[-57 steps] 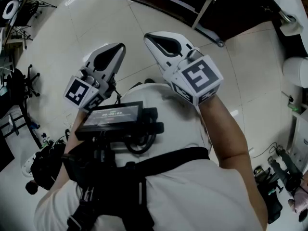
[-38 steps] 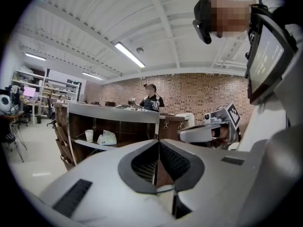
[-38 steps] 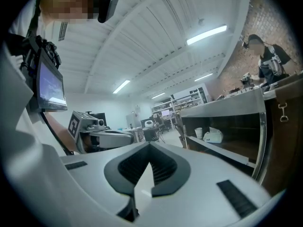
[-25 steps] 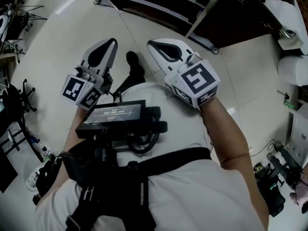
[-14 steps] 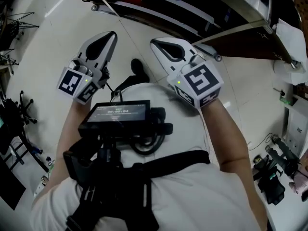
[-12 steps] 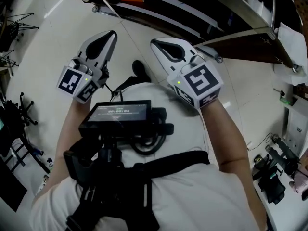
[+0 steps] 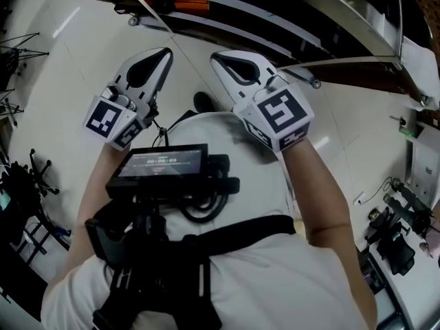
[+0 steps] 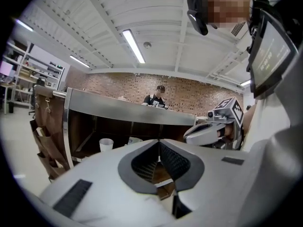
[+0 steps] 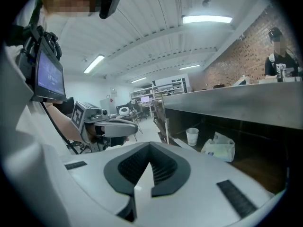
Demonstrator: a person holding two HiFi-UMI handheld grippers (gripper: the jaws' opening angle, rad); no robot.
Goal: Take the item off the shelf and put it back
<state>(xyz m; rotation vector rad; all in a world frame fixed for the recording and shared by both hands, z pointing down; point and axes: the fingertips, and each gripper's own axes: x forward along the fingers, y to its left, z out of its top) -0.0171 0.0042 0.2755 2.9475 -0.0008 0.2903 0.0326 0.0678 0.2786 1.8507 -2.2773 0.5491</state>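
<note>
A metal shelf unit [image 7: 227, 29] stands ahead, at the top of the head view. On a lower shelf sit a white paper cup [image 9: 192, 136] and a white soft packet [image 9: 218, 148]; the cup [image 8: 106, 144] also shows in the left gripper view. My left gripper [image 7: 163, 52] and right gripper [image 7: 216, 56] are held side by side in front of my chest, short of the shelf. Both point toward it. Both pairs of jaws are shut with nothing between them. In the left gripper view the left gripper [image 8: 158, 142] has its tips touching, as does the right gripper [image 9: 150, 146] in its own view.
A screen on a chest rig [image 7: 161, 165] sits just below the grippers. Brown bags [image 8: 45, 131] hang on the shelf's left end. A person [image 8: 160, 94] stands behind the shelf by a brick wall. Cables and gear [image 7: 395, 232] lie on the floor at right.
The head view has shifted forward: more of the shelf and its items now shows at the top. Both grippers stay shut and side by side.
</note>
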